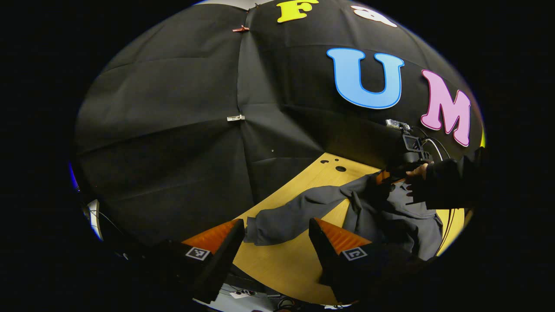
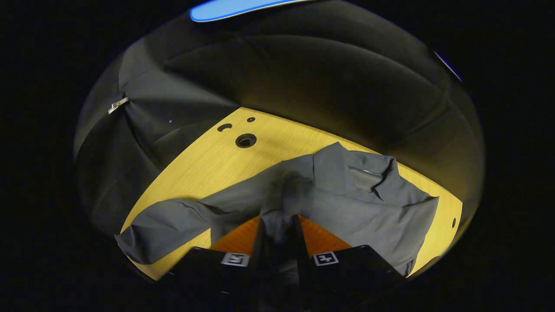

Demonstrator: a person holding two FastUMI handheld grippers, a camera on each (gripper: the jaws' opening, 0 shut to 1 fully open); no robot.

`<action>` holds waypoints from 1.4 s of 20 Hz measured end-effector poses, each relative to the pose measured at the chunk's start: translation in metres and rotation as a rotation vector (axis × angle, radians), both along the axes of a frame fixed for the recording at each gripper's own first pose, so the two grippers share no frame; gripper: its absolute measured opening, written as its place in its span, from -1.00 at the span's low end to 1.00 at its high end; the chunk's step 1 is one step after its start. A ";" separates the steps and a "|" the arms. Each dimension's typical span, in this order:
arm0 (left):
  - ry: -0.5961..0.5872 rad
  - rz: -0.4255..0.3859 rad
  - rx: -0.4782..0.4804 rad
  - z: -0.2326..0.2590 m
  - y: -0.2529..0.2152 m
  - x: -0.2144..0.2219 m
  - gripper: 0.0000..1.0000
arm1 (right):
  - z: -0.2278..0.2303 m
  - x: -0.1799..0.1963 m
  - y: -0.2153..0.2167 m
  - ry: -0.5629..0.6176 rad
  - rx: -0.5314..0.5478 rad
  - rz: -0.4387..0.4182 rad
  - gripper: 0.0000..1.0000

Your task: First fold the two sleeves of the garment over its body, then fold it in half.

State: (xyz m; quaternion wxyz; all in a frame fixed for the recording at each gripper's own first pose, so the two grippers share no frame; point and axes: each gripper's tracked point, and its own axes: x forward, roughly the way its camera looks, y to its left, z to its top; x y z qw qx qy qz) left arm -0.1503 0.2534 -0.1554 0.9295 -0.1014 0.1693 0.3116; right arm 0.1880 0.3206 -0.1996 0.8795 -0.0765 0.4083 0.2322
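In the left gripper view the left gripper (image 1: 273,247) sits at the bottom centre with its fingers spread wide and nothing between them. Just past them, in the lower middle of the frame, lies the cuff end of the outstretched sleeve (image 1: 282,216) of the grey garment (image 1: 390,216). The sleeve's long axis runs from that cuff up and to the right toward the garment's body, so the cuff lies straight ahead of this gripper, and this gripper is much the nearer one to it.

In the right gripper view the right gripper (image 2: 279,234) is at bottom centre, its fingers close together with a bunch of grey cloth pinched between them, at about the middle of the garment. From there the same sleeve trails to the lower left of the frame, and the collar (image 2: 368,173) lies beyond, at centre right.

Farther off, at the right of the left gripper view, a hand (image 1: 418,171) in a dark cuff holds that right gripper over the garment.

Count: one garment, one sleeve lying out flat, the second not told apart in the folds, two grippers, one yellow bench (image 2: 208,160) with three small holes near its far edge.
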 end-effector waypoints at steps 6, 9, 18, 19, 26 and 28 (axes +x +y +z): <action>0.063 0.028 -0.086 -0.040 0.022 0.008 0.89 | 0.052 -0.029 -0.027 -0.072 0.085 -0.019 0.97; 0.123 0.065 -0.132 -0.073 0.046 0.013 0.90 | 0.082 -0.040 -0.072 -0.138 0.077 -0.050 0.96; 0.265 0.066 -0.196 -0.137 0.091 0.042 0.84 | 0.140 -0.071 -0.231 -0.219 0.053 -0.304 0.96; 0.273 0.057 -0.197 -0.142 0.093 0.049 0.84 | 0.144 -0.081 -0.249 -0.221 0.067 -0.350 0.96; 0.373 0.031 -0.218 -0.179 0.101 0.078 0.89 | 0.129 -0.176 -0.352 -0.192 0.052 -0.542 0.98; 0.392 0.030 -0.237 -0.186 0.101 0.079 0.90 | 0.118 -0.203 -0.375 -0.169 0.032 -0.568 0.99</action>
